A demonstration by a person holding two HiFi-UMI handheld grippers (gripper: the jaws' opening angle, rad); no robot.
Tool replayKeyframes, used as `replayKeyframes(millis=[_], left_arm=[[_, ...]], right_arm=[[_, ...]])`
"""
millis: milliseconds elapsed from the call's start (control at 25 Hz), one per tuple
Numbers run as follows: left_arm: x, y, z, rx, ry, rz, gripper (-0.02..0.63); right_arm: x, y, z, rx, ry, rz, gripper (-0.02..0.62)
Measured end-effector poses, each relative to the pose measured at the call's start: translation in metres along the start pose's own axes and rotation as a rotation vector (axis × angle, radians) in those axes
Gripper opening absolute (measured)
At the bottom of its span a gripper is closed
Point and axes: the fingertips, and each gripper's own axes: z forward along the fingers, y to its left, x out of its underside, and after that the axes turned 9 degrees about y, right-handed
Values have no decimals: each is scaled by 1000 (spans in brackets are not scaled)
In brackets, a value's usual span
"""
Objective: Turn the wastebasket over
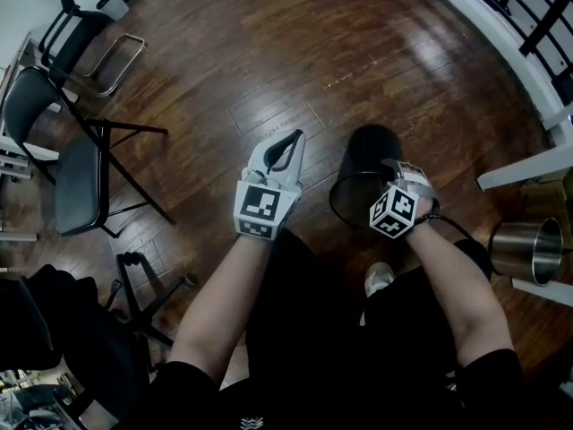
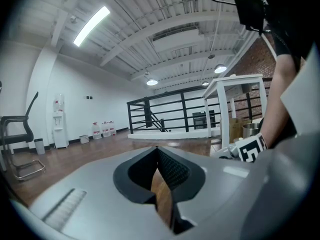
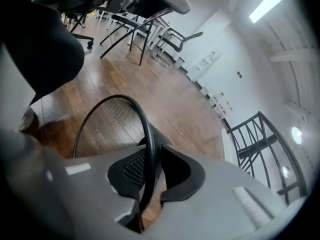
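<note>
The wastebasket (image 1: pixel 367 153) is a black mesh bin, tilted on the wooden floor with its open mouth toward me. My right gripper (image 1: pixel 390 172) is shut on its rim at the right side. In the right gripper view the thin black rim (image 3: pixel 148 149) runs between the pads, and the mesh wall (image 3: pixel 107 126) curves away to the left. My left gripper (image 1: pixel 294 138) hovers left of the bin, apart from it, its fingertips together and nothing held. The left gripper view shows only a sliver of floor between the pads of the left gripper (image 2: pixel 160 181).
Black folding chairs (image 1: pixel 82 182) and an office chair base (image 1: pixel 148 285) stand at the left. A steel bin (image 1: pixel 528 247) and a white table leg (image 1: pixel 524 170) are at the right, a railing (image 1: pixel 537 16) beyond. My shoe (image 1: pixel 378 279) is just below the bin.
</note>
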Motion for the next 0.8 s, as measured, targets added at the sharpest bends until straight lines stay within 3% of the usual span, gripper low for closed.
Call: replayKeyframes(millis=[120, 520, 680, 800], left_arm=[[-2, -1, 1, 3, -12, -8, 0], [-3, -7, 4, 4, -22, -41, 0], [3, -5, 0, -3, -11, -48, 0], [7, -3, -1, -8, -1, -51, 0]], right_arm=[[-8, 32, -10, -21, -36, 2, 63], [-7, 154, -13, -139, -52, -132, 200], [-12, 175, -13, -175, -70, -235, 220], [-17, 181, -15, -184, -85, -253, 222]])
